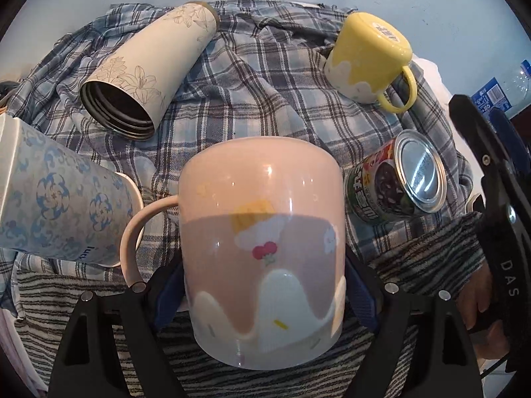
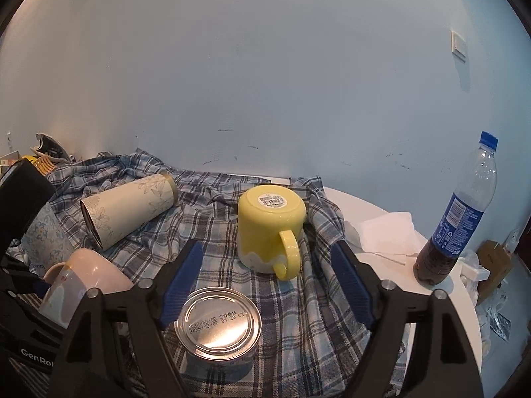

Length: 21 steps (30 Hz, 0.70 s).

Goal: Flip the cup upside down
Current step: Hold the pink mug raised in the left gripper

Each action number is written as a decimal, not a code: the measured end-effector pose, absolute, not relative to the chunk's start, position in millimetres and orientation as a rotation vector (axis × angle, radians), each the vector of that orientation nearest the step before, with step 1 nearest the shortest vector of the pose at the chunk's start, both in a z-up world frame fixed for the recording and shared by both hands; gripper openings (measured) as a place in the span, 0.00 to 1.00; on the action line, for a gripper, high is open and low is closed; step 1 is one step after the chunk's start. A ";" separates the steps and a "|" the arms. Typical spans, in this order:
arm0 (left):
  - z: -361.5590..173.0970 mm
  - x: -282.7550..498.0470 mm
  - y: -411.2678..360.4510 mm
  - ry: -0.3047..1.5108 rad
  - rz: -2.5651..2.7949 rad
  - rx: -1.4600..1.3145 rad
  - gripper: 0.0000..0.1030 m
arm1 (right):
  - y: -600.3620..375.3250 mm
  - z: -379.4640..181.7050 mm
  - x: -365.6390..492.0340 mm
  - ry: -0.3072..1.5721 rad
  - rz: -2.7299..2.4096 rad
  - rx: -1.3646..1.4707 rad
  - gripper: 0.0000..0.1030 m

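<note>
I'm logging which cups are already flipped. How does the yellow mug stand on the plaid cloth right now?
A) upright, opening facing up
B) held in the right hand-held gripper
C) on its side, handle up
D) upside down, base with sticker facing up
D: the yellow mug rests rim-down on the plaid cloth, its sticker-bearing base on top, and the right hand-held gripper is open short of it.

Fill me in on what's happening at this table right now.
A person is working with two handheld grippers on flipping a cup. The left gripper is clamped on the pink mug, held tilted over the plaid cloth. The right gripper hangs open and empty over a tin can. The yellow mug already sits upside down, and a floral tumbler lies on its side.
</note>
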<state>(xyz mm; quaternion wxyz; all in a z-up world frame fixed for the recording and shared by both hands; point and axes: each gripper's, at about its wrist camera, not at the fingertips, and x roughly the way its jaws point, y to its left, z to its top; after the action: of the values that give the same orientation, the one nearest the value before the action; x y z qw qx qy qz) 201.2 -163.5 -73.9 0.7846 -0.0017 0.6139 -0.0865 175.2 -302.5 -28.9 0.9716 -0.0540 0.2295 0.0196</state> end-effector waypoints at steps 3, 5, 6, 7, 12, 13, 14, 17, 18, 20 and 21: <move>-76.4 204.4 -168.0 1.370 -0.160 0.037 0.83 | -304.1 -29.0 175.9 0.466 0.038 -0.102 0.80; -73.7 201.9 -170.4 1.347 -0.160 0.049 0.83 | -305.1 -29.4 177.0 0.471 0.038 -0.097 0.80; -72.0 200.1 -171.0 1.329 -0.168 0.039 0.83 | -305.1 -29.6 177.2 0.473 0.040 -0.096 0.80; -70.7 198.9 -171.0 1.315 -0.188 0.018 0.83 | -304.9 -29.7 177.2 0.473 0.042 -0.096 0.80; -70.6 196.4 -175.3 1.311 -0.255 -0.013 0.83 | -302.8 -28.6 174.2 0.459 0.042 -0.106 0.80; -69.3 194.4 -179.4 1.293 -0.244 0.035 0.84 | -303.2 -28.3 174.0 0.458 0.043 -0.105 0.80; -68.8 193.8 -183.2 1.279 -0.231 0.074 0.84 | -303.6 -28.0 173.9 0.459 0.045 -0.102 0.80; -66.1 191.1 -186.0 1.250 -0.210 0.107 0.84 | -303.6 -27.5 172.8 0.458 0.044 -0.100 0.80; -63.7 189.2 -185.6 1.237 -0.204 0.111 0.84 | -303.5 -27.3 172.5 0.457 0.045 -0.100 0.80; -56.9 183.6 -184.4 1.203 -0.188 0.132 0.84 | -303.1 -27.0 171.8 0.453 0.043 -0.101 0.80; -53.3 181.2 -184.3 1.172 -0.177 0.160 0.84 | -302.9 -26.8 171.5 0.451 0.044 -0.103 0.80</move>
<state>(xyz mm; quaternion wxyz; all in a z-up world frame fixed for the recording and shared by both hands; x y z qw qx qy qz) 181.2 -184.3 -53.3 0.8264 0.0753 0.5518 -0.0834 171.5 -302.9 -26.8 0.9731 -0.0508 0.2237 0.0217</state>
